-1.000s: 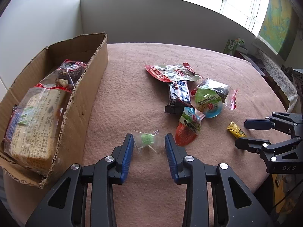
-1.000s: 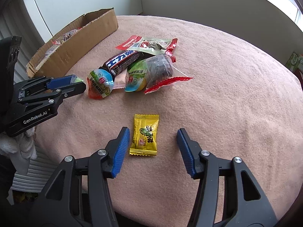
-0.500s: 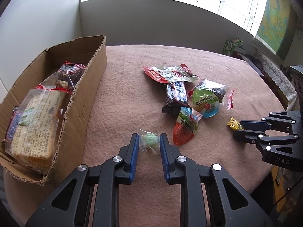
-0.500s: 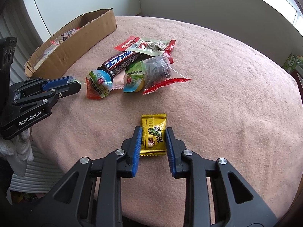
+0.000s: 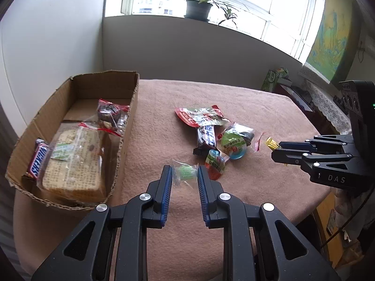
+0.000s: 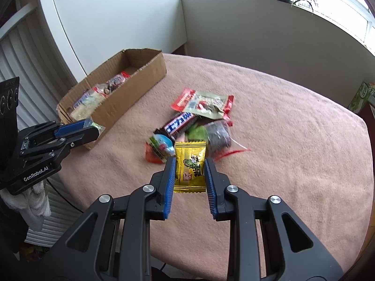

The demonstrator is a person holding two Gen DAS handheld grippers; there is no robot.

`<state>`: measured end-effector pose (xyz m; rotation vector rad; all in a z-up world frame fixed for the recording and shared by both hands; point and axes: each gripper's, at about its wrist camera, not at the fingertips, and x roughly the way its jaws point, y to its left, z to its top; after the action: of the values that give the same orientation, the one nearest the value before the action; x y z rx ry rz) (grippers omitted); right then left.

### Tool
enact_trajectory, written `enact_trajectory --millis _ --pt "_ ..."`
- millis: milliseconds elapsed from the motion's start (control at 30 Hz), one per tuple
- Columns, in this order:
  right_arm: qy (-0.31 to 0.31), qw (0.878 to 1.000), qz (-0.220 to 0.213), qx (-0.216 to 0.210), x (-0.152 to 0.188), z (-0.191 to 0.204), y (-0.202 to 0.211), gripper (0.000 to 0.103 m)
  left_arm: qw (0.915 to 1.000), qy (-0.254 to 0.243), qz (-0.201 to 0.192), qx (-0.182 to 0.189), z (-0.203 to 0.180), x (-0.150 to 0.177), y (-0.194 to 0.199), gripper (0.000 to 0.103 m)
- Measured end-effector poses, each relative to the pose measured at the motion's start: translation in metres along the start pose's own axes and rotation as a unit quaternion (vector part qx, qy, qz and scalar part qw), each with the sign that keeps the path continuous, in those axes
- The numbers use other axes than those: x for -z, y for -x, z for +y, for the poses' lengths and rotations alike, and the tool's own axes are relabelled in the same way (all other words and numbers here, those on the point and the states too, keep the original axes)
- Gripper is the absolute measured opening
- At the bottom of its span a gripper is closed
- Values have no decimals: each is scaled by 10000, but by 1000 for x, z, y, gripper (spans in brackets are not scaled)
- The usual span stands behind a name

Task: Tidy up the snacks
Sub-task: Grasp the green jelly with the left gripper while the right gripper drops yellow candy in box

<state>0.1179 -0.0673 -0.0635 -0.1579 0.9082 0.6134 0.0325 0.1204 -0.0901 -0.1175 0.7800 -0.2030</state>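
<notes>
Right of the cardboard box (image 5: pixel 126 126), the left gripper (image 5: pixel 185 175) pinches a green candy (image 5: pixel 185 172); farther right, the right gripper (image 6: pixel 189 169) clamps a yellow sachet (image 6: pixel 190 166).

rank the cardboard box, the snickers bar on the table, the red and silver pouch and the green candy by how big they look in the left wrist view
1. cardboard box, clearly largest
2. red and silver pouch
3. snickers bar, close to the pouch and partly tucked under it, so this order is unsure
4. green candy, smallest even though it sits nearest the camera, between the left gripper fingers
</notes>
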Motion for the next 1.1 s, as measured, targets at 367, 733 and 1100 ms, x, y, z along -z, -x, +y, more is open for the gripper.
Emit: enact_trajectory --millis 367,733,1100 --pt "418 9974 -407 -423 -74 74 -10 26 9969 248 -504 -545 57 -19 43 21" --pt "742 9938 -186 -807 -94 146 -54 26 9908 798 -451 -996 121 -28 40 21" --pt "955 9926 -161 -736 -84 169 -71 69 9898 928 -341 -1026 138 -28 33 23"
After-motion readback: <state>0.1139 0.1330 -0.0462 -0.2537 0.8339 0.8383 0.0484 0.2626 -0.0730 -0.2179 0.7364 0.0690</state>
